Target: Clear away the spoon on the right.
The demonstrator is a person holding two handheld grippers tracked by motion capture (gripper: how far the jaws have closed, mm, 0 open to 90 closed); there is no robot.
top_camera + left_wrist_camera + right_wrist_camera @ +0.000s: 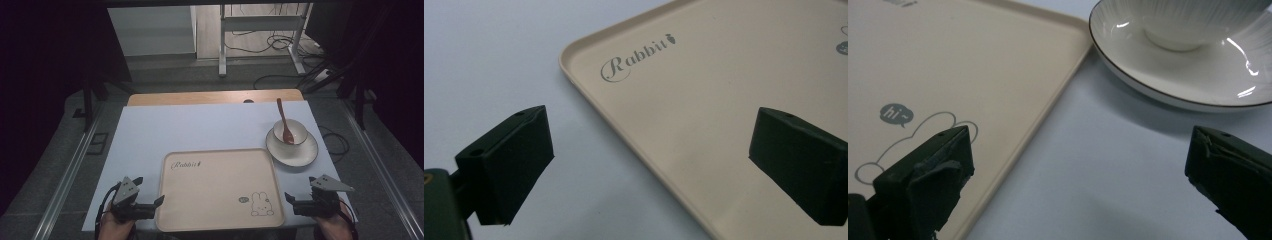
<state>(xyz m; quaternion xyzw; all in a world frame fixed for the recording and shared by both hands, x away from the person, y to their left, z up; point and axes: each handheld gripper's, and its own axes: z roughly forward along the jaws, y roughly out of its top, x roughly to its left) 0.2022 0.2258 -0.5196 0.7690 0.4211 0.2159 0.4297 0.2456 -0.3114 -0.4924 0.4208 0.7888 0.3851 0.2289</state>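
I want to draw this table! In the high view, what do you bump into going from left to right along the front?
left gripper → beige tray with its rabbit drawing → right gripper. Both grippers are open and hold nothing.

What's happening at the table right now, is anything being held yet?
Nothing is held yet. A person's left gripper and right gripper are both open, one at each side of the beige rectangular tray with a rabbit drawing, which lies flat and bare. At the far right, a white bowl sits on a white plate with a brown wooden spoon in it.
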